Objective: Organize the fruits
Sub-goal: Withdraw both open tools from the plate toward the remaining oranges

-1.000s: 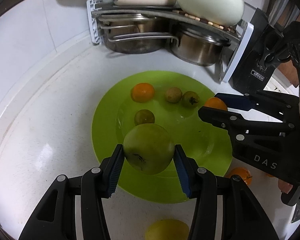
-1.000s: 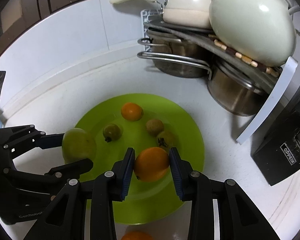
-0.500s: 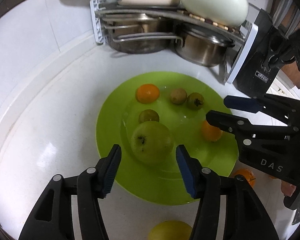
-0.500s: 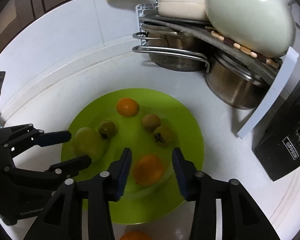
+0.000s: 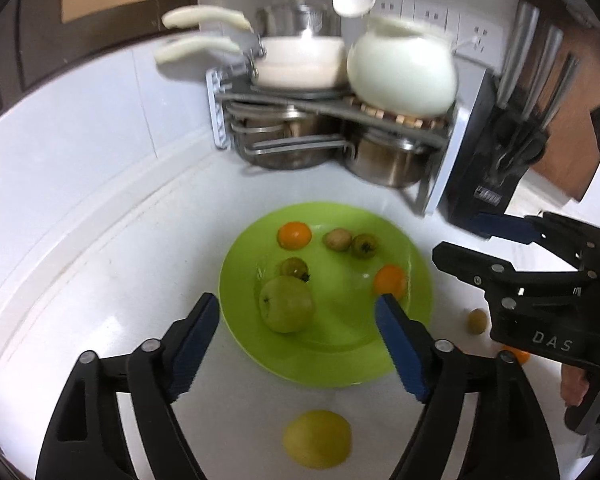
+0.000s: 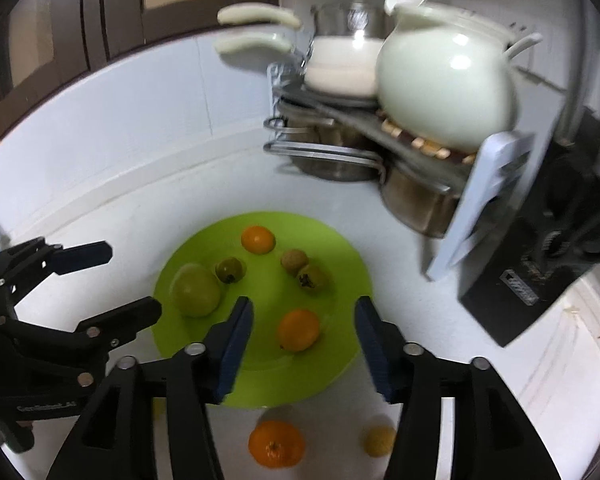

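Observation:
On the white counter sits a green plate [image 5: 340, 340] [image 6: 260, 372] with several fruits. A green apple [image 5: 286, 304] [image 6: 195, 290] lies on its left side and an orange [image 6: 298, 330] [image 5: 389, 280] on its right. My left gripper [image 5: 296, 302] [image 6: 132, 280] hovers above the apple with its jaws opening, pads clear of the fruit. My right gripper [image 6: 303, 304] [image 5: 460, 236] hangs over the orange, jaws also opening, touching nothing. Another orange [image 5: 295, 235] and three small greenish fruits lie at the plate's far side.
On the counter in front of the plate lie a yellow fruit [image 5: 317, 438], an orange [image 6: 276, 442] and a small yellow fruit [image 6: 378, 440]. A pot rack [image 5: 332, 120] with pans and a white kettle [image 5: 402, 72] stands behind, a knife block [image 5: 500, 184] to its right.
Both grippers opened and let go: the apple and the orange now lie on the plate. Both hands drew back and rose, so the plate looks smaller and farther.

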Tool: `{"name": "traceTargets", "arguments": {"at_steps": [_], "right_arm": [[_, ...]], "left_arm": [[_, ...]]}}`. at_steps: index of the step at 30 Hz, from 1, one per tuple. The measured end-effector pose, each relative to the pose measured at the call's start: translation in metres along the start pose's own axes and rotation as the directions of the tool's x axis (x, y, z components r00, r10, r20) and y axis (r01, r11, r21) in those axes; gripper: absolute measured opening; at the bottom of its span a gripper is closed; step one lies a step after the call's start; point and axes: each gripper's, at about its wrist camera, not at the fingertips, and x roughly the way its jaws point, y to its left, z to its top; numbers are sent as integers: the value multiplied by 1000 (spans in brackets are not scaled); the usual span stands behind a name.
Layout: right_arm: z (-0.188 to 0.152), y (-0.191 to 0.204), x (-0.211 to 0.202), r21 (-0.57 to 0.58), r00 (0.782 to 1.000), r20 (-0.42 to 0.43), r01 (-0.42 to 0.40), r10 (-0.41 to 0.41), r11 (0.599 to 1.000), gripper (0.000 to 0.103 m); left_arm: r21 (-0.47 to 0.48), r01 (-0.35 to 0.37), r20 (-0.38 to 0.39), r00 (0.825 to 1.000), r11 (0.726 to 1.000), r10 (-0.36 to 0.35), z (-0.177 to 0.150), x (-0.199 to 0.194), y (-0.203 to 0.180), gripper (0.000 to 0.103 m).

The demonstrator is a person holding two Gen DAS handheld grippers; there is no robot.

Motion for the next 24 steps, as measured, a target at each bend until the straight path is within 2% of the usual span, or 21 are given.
{"name": "traceTargets", "arguments": {"at_steps": [3,12,24], "right_arm": [[-3,-3,-23,19,998,48,28,-29,999,71],[-20,-9,-75,57,984,136,108,-115,993,78],[-62,-23,-110,84,973,118,190,-200,978,80]], "left_arm": [[-21,4,40,999,1000,-3,0,-20,-3,88],[-13,-22,120,993,1000,23,-10,-56,-23,99],[39,3,152,988,999,-9,-31,-72,-59,99]]}}
